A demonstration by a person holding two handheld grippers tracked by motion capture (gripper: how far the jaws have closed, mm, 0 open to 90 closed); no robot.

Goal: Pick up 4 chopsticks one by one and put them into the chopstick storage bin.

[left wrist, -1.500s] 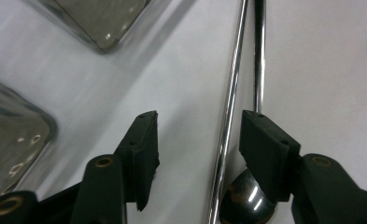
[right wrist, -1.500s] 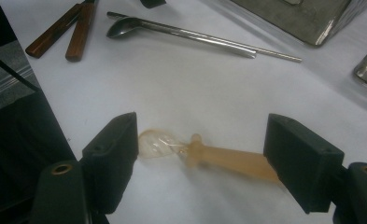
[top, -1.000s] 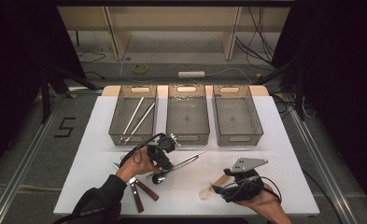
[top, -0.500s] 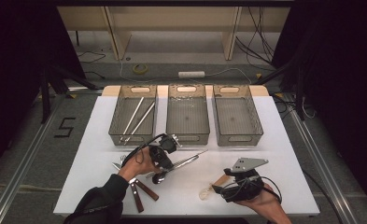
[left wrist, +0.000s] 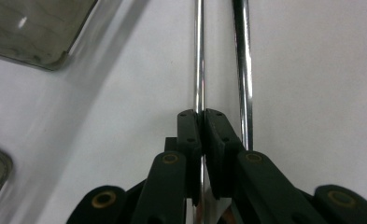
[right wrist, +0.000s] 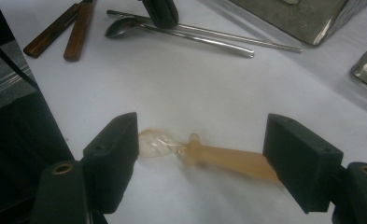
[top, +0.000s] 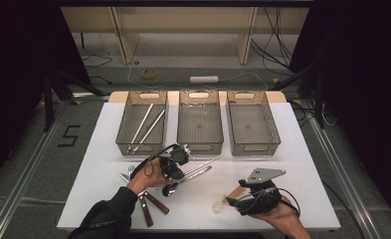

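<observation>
Left gripper (left wrist: 201, 114) jaws closing on steel rod (left wrist: 199, 56)

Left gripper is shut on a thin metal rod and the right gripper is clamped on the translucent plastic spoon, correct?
Not quite. The left gripper is shut on the thin metal rod, but the right gripper is open: in the right gripper view its fingers stand wide apart, with the translucent plastic spoon lying on the table between them.
</observation>
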